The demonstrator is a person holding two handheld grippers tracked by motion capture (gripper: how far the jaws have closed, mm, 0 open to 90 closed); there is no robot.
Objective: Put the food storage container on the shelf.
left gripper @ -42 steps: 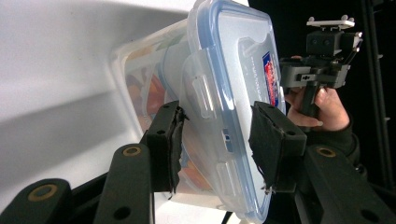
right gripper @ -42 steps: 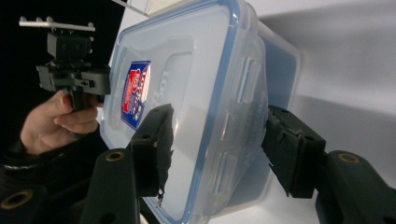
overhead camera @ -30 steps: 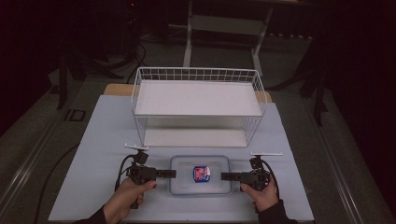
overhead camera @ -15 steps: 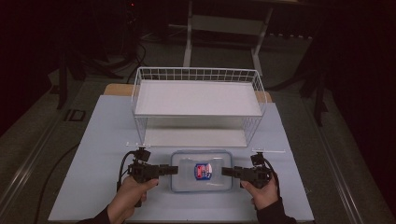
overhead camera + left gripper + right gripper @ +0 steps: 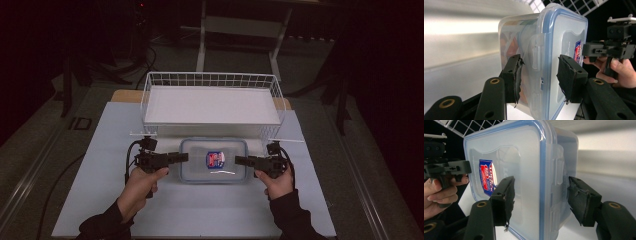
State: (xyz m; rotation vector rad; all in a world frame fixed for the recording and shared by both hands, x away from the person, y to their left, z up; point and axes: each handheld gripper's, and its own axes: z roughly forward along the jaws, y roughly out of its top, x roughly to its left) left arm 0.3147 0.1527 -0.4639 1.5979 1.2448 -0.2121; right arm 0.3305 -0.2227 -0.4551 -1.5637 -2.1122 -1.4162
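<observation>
1. The left claw (image 5: 181, 157) and the right claw (image 5: 241, 160) sit at the two short ends of a clear plastic food box (image 5: 214, 160), each held in one hand. Both stand open, jaws spread either side of the box's end without yet pinching it.

2. In the left gripper view the pads (image 5: 514, 75) straddle the side latch flap (image 5: 535, 51), one jaw toward the base and one over the lid. In the right gripper view the jaws bracket the same kind of flap at the opposite end.

3. The box lies flat, lid up, on the white table (image 5: 100, 165), toward its near edge and midway between its left and right edges. A red and blue sticker (image 5: 216, 159) marks the lid.

4. I judge the box stiff but smooth and somewhat slippery. Something coloured shows through the wall, so it may carry a little weight. The blue-rimmed lid edge (image 5: 542, 170) and the latch flaps look like the firmest places to hold; the flat lid centre could flex.

5. Beyond it, just behind the box, stands a white wire basket (image 5: 210, 80) near the table's far edge.
</observation>
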